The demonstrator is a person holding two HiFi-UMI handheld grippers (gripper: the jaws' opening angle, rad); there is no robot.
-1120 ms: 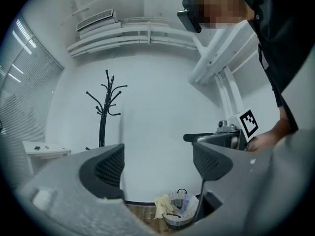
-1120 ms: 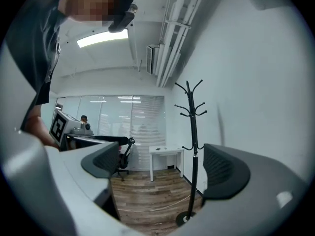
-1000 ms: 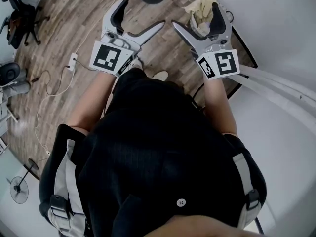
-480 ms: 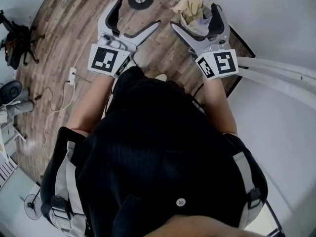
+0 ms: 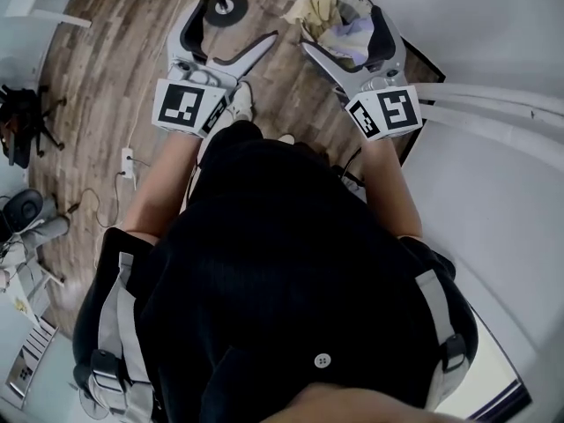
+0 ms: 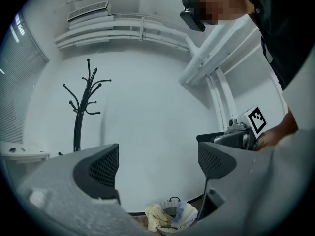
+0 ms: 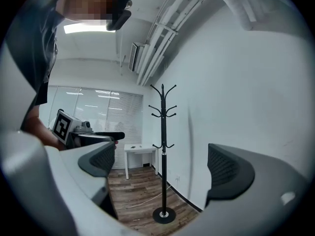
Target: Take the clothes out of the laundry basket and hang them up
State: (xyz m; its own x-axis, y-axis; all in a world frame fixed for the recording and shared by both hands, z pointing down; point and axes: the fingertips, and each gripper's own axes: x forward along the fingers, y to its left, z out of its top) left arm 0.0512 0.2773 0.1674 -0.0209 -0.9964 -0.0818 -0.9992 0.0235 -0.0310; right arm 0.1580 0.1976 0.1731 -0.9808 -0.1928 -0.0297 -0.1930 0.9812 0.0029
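L gripper [image 5: 236,20] & R gripper [image 5: 344,29]: I hold both spread, empty. Laundry basket [image 6: 168,211] w/ clothes [image 5: 319,3] on floor ahead.

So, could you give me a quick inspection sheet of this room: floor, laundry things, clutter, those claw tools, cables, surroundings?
Surface: wooden floor, plank pattern.
Job's things: laundry basket by the wall, clothes heaped in it, a yellowish garment hanging over the rim; black coat stand, nothing hung on it.
Clutter: black office chair; small white table.
Grippers: left gripper and right gripper both open and empty.
Cables: white cable and power strip on the floor.
Surroundings: white walls, window blinds, ceiling pipes.
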